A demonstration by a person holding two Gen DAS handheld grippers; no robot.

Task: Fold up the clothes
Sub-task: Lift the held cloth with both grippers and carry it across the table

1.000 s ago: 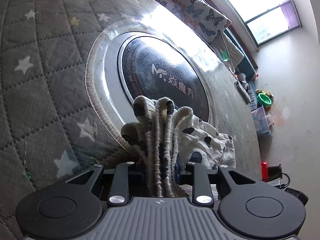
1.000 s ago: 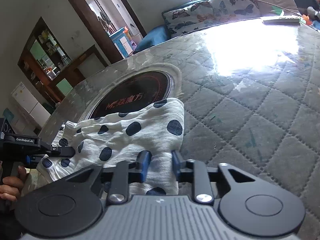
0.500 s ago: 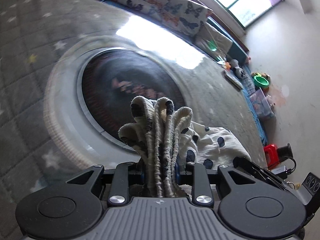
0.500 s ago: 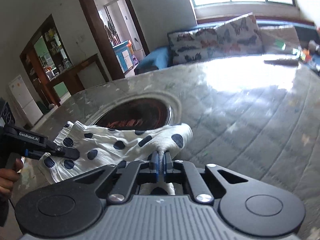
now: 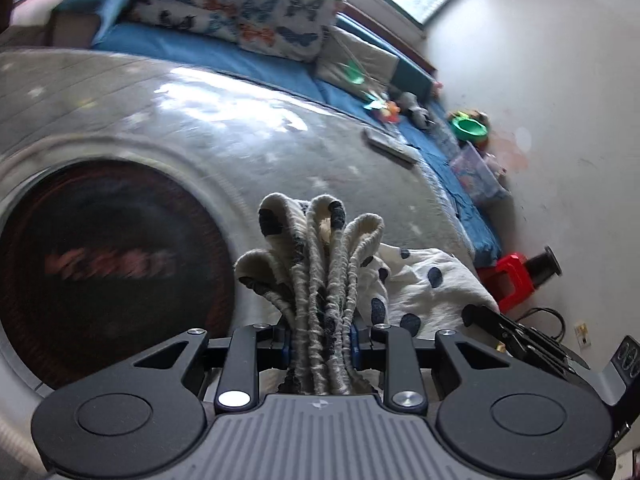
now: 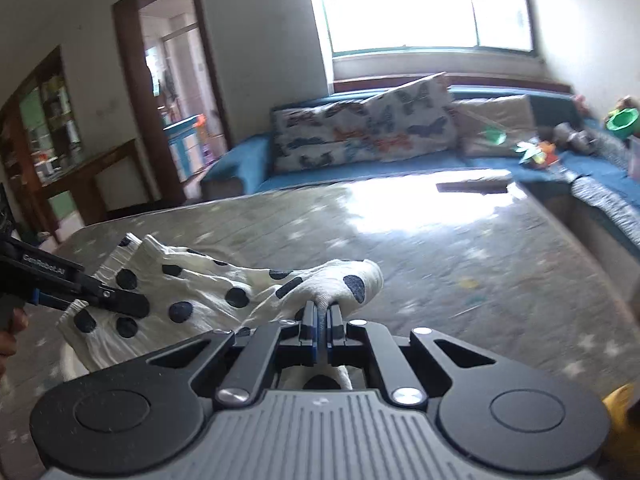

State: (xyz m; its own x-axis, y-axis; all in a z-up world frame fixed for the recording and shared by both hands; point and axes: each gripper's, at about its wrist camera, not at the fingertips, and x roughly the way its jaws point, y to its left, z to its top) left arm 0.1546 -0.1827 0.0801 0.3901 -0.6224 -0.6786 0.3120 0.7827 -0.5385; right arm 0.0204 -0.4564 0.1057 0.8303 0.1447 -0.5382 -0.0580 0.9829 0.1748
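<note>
The left tool (image 5: 319,338) is pinching a thick bunch of gathered folds of the garment (image 5: 416,292), a white cloth with dark dots; the ribbed folds are standing up between its pads and fanning out above them. The right tool (image 6: 322,314) is pressed together on a thin pinch of the same garment (image 6: 224,300) at its other end, where a dotted corner is bulging just past the pads.

In the right wrist view the garment is hanging stretched between the two tools, sagging a little in the middle, over the near left part of the table (image 6: 420,240). The left tool (image 6: 120,300) is showing at the left edge of that view, gripping the bunched end, with a hand (image 6: 10,332) behind it.

The table is wearing a grey quilted cover with pale stars under a glossy sheet. A round dark hob (image 5: 104,268) is sitting sunk in the table, just left of the garment in the left wrist view. A flat remote (image 6: 472,186) is lying near the far right corner. Beyond the far edge a blue sofa (image 6: 360,168) is carrying a butterfly cushion (image 6: 364,130).
</note>
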